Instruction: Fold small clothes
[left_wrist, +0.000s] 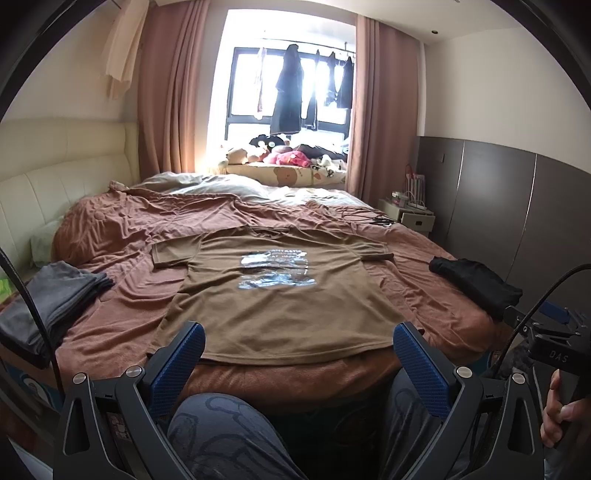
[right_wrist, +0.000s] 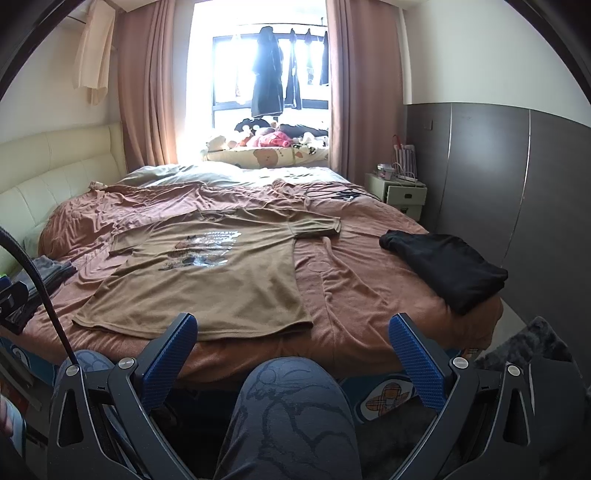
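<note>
Your left gripper (left_wrist: 299, 343) and right gripper (right_wrist: 293, 334) hang wide apart, empty, before a brown T-shirt (left_wrist: 273, 295) flat on the rust-covered bed (right_wrist: 369, 295) beneath a curtained window (right_wrist: 266, 74).

On the bed (left_wrist: 110, 221) there's one brown t-shirt (left_wrist: 273, 306) laid flat, one grey folded pile (left_wrist: 51, 299), one black folded garment (right_wrist: 447, 266), plus two grippers, left gripper (left_wrist: 299, 345) and right gripper (right_wrist: 291, 338).

Pink curtains (left_wrist: 173, 92), cream headboard (left_wrist: 55, 177), nightstand (right_wrist: 400, 194), stuffed toys (left_wrist: 280, 153).
</note>
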